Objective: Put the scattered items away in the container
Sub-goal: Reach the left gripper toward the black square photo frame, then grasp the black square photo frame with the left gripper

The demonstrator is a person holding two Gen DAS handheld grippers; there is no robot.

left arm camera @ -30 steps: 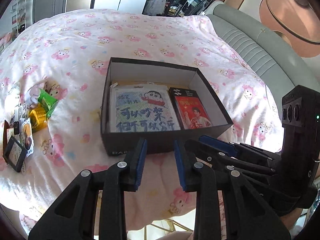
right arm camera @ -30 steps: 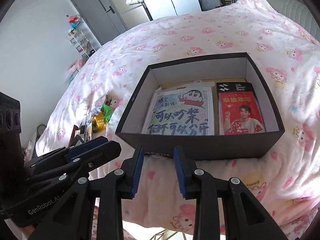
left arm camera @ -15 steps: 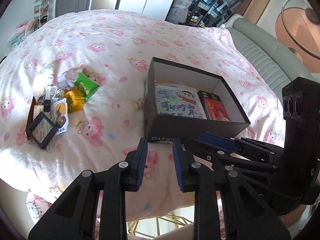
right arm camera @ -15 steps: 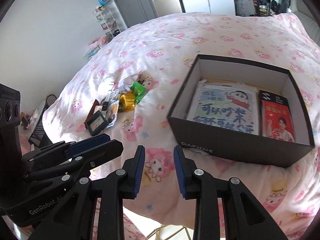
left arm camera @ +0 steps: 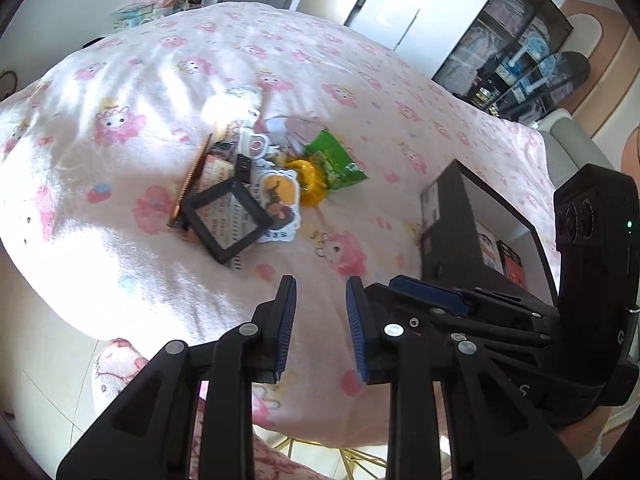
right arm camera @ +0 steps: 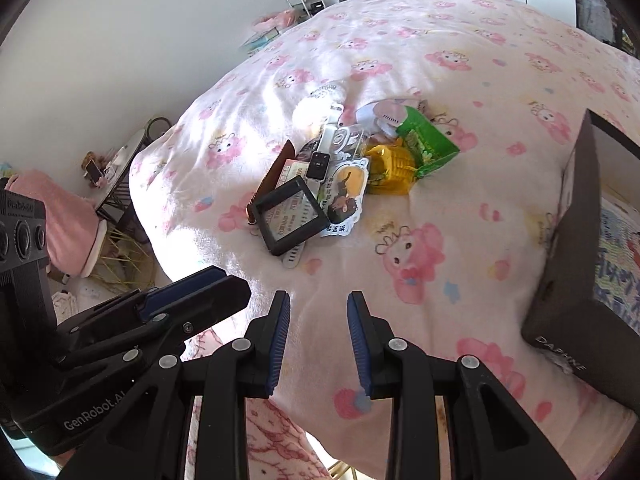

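Both views have swung from the black box (right arm camera: pixel 576 240), now at the right edge, to the pile of scattered items (left arm camera: pixel 256 184) at centre on the bed (left arm camera: pixel 120 80), left gripper (left arm camera: pixel 320 320) and right gripper (right arm camera: pixel 318 332) jaws open and empty, so picking can begin

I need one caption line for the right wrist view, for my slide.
Both open grippers, right and left, empty above the pink bedspread, face the scattered pile; black box at right.

Bare bedspread (right arm camera: pixel 460 184) lies open between the item pile (right arm camera: pixel 320 184) and the black box (right arm camera: pixel 572 264), wide enough for a hand-held gripper. Box wall blocks the right side. The pile is tightly overlapped, with open blanket all around it.
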